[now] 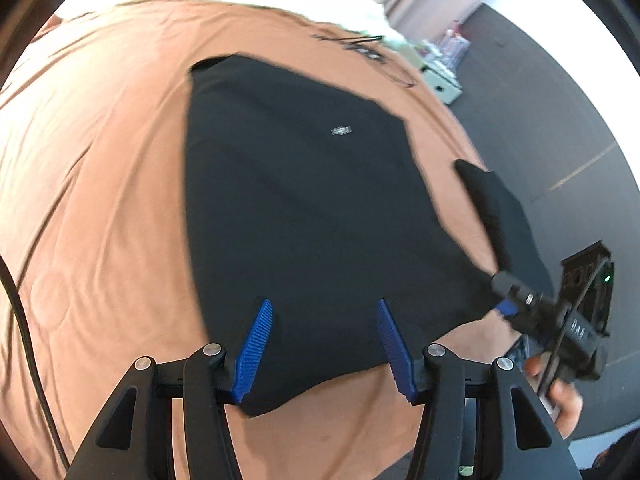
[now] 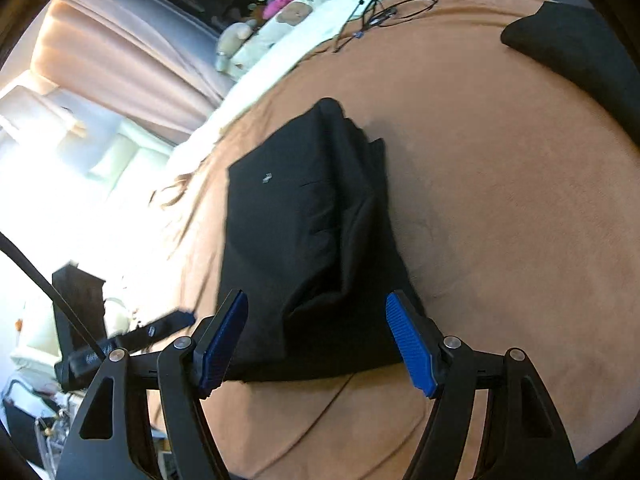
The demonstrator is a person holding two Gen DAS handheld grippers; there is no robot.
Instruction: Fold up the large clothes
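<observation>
Left wrist: left claw (image 1: 325, 350) open above black garment (image 1: 304, 200)

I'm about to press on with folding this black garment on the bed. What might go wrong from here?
1. Both the left gripper and right gripper are open, holding nothing, so the black garment may slump; its right side already looks bunched.
2. Thin black cables lie on the brown bedcover beyond it and could snag a swinging fold.
</observation>
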